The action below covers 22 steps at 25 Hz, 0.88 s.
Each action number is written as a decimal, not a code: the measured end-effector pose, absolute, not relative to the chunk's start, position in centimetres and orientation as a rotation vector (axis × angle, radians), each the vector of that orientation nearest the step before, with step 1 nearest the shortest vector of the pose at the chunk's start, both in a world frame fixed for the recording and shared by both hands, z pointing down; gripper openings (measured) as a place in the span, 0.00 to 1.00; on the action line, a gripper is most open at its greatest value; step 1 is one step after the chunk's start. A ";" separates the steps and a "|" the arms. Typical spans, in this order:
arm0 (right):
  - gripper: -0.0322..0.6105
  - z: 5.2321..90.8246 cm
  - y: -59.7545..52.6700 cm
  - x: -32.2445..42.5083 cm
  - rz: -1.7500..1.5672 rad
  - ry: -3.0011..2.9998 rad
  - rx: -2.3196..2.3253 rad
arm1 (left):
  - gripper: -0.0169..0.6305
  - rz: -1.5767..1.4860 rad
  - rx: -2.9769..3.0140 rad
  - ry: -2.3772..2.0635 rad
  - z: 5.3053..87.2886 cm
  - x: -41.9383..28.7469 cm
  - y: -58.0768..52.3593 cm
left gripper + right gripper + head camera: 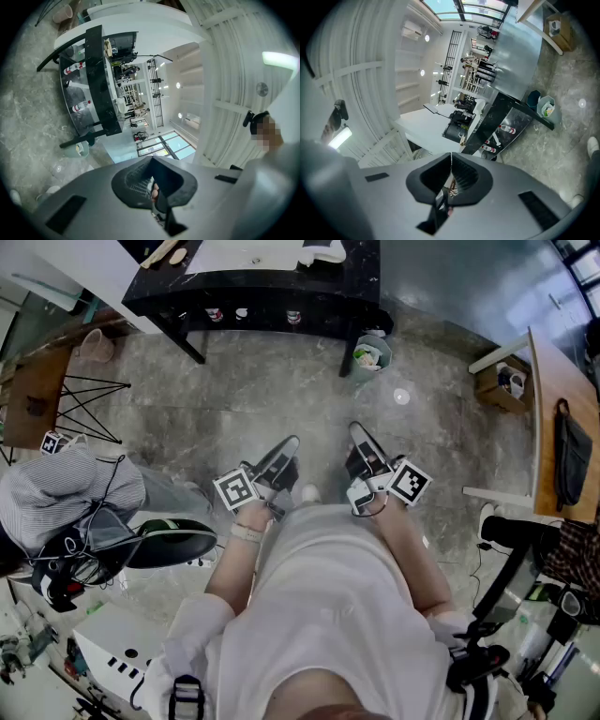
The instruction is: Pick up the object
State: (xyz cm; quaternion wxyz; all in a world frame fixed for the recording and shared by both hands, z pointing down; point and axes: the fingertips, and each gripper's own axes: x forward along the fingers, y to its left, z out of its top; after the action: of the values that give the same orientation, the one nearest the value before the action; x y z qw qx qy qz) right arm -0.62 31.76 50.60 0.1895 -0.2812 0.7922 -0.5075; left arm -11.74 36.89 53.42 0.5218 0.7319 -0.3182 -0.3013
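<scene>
Grey marbled floor (281,390), black table (253,287) at its far side, small bottles (242,313) on its lower shelf, well apart from both grippers, left gripper (289,444) closed on nothing, right gripper (360,430) closed and empty too, both held level at the person's waist, which object is meant cannot be told.

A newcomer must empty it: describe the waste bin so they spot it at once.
Find the long black table ahead. At its right end, by the leg, a small pale green bin stands on the grey floor. Unlike the bottles on the table's lower shelf, it is open-topped, with rubbish inside.
</scene>
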 end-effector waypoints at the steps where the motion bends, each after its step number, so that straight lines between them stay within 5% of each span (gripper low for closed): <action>1: 0.08 50.9 31.7 -0.5 -1.429 2.224 -0.786 | 0.04 -0.727 1.751 -0.772 53.7 -11.7 37.0; 22: 0.08 52.3 14.2 -3.4 -1.563 2.241 -0.669 | 0.04 -0.743 1.696 -0.921 54.5 -13.2 21.3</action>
State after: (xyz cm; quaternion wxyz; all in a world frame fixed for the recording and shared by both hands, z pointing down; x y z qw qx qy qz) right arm -3.39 14.22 52.33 0.1636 -0.2347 0.7859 -0.5481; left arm -13.25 21.26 54.51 0.5114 0.7048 -0.3826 -0.3088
